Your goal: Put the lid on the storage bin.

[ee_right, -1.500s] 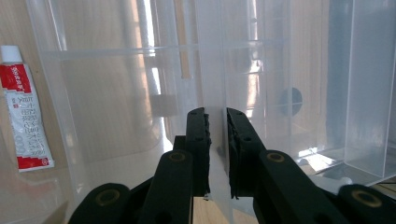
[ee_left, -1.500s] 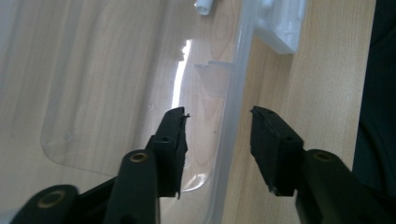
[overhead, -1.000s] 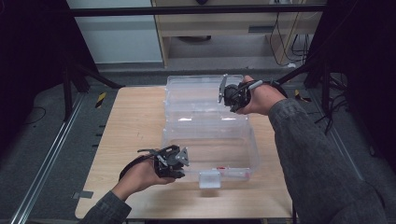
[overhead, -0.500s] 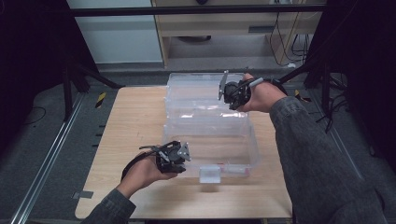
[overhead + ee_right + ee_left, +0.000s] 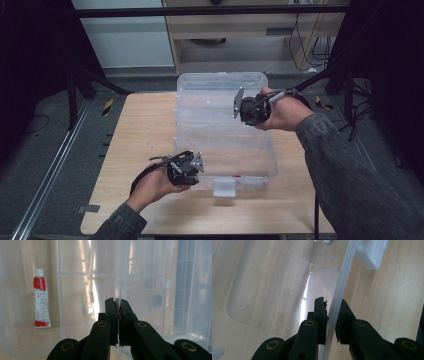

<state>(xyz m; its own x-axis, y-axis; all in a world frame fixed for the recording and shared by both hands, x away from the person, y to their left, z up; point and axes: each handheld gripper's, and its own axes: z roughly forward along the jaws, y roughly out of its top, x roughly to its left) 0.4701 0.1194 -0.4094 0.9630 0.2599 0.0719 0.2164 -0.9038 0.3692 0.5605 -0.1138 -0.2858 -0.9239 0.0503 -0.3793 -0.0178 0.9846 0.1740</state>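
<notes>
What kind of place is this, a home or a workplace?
Probably a lab or recording workspace, not a home. A light wooden table stands between dark metal frame rails, loose cables hang behind it, and yellow-black hazard tape marks the grey floor.

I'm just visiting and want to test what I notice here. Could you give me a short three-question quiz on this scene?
1. True or false: the right gripper is shut on the lid of the clear plastic box.
2. What lies inside the box? A) a red and white tube B) a spoon C) a battery
3. What does the left gripper clamp?

Key: 1 true. 2 A, the tube. 3 The box's front wall, beside the latch.
</notes>
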